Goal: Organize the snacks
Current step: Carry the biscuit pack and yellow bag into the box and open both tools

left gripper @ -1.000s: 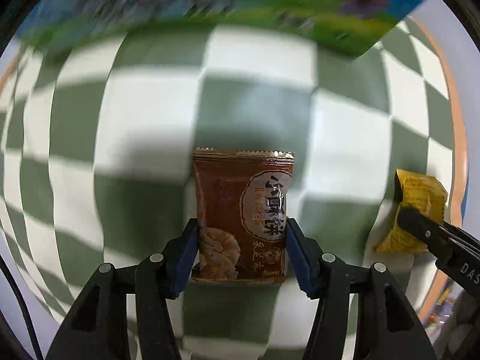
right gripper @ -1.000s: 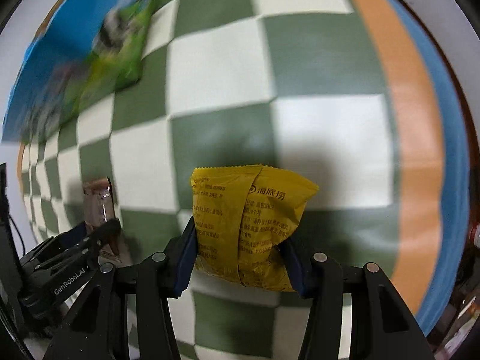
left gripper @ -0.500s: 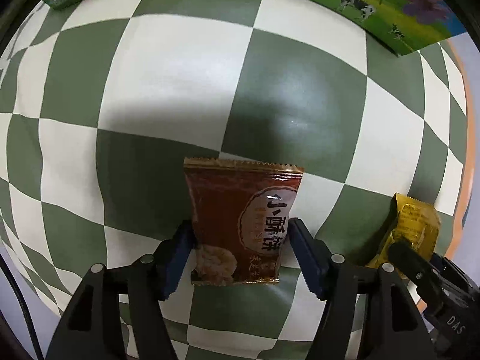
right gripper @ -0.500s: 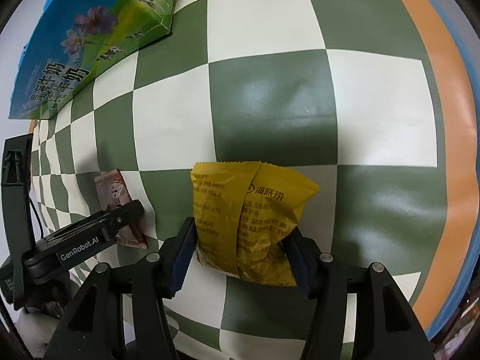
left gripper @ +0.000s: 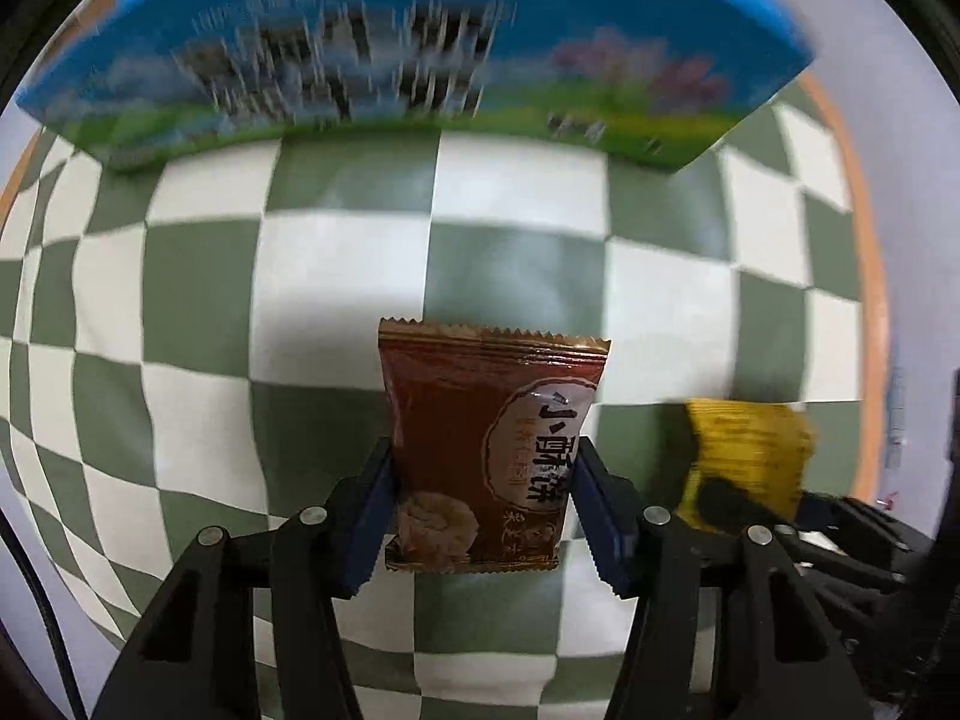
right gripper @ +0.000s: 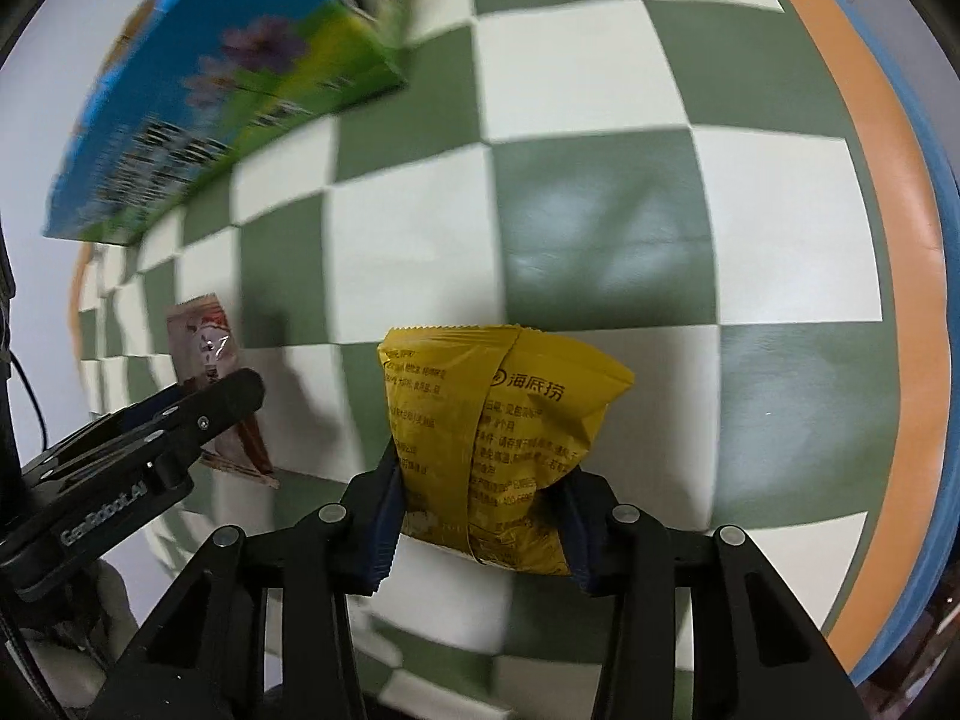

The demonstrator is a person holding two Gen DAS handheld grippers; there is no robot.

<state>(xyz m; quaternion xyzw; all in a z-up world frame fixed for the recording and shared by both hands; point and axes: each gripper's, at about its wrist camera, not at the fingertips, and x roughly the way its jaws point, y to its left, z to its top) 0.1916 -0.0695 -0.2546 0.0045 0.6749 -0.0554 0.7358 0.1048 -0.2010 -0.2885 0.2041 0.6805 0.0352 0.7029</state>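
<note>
My left gripper [left gripper: 483, 510] is shut on a brown biscuit packet [left gripper: 486, 444], held upright above the checkered cloth. My right gripper [right gripper: 477, 516] is shut on a yellow snack packet [right gripper: 492, 438], also lifted off the cloth. In the left wrist view the yellow packet [left gripper: 747, 456] shows at the right, in the other gripper. In the right wrist view the brown packet [right gripper: 210, 360] shows at the left behind the left gripper's finger [right gripper: 198, 414]. A blue and green carton box [left gripper: 408, 54] lies ahead at the far side of the cloth; it also shows in the right wrist view [right gripper: 216, 90].
The green and white checkered cloth [right gripper: 600, 180] covers the table, with an orange and blue border [right gripper: 900, 240] along the right edge. The two grippers are close side by side.
Both grippers have lifted and tilted toward the carton box, which now looms larger and blurred ahead. Both packets stay gripped.
</note>
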